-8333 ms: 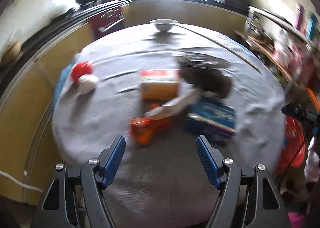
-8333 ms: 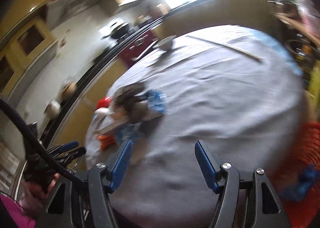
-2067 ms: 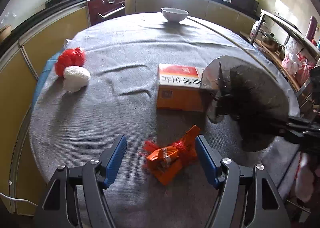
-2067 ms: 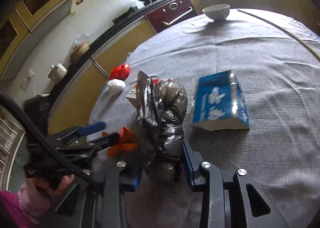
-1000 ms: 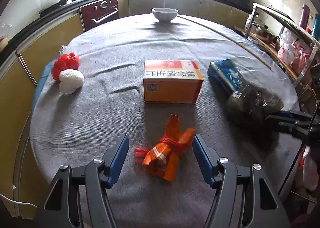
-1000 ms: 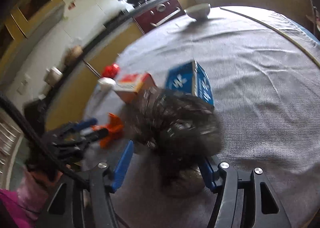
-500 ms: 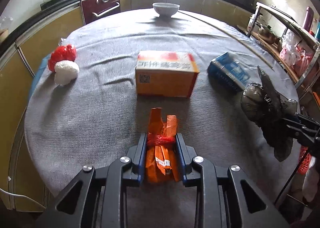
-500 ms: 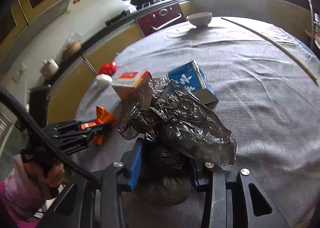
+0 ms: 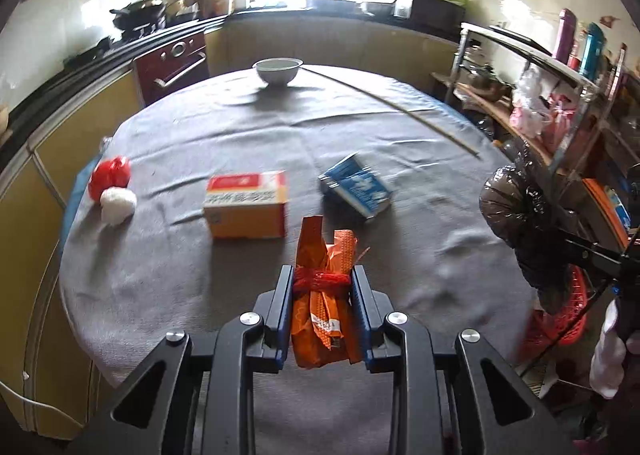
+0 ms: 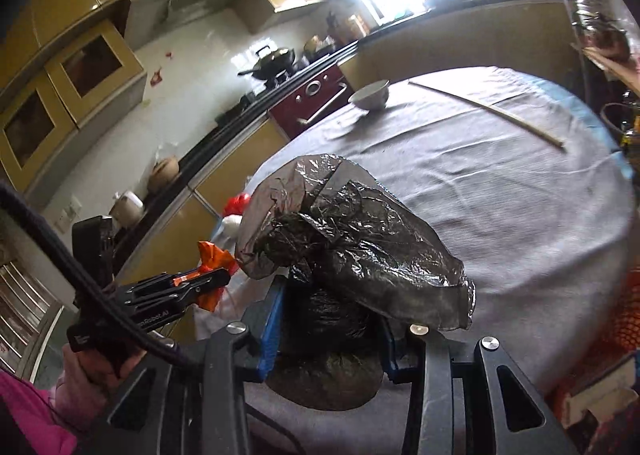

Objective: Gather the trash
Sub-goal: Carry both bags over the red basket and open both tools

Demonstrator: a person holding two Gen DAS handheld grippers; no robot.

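A: Left gripper (image 9: 322, 287) clamped tight on orange wrapper bundle (image 9: 323, 295), gripped at the red tie, lifted clear of counter (image 9: 168, 279). Probably pinched there for a firm waist.

B: Right gripper (image 10: 328, 319) closed around black plastic bag (image 10: 352, 239), loose top flopping forward over the jaws. Looks held low so the bulk stays put.

A: Still ahead of left gripper: orange box (image 9: 246, 204) just beyond, blue packet (image 9: 356, 187) ahead-right, red and white balls (image 9: 112, 191) far left.

B: Red basket (image 9: 560, 319) off to the right, below counter edge. Likely drop point.
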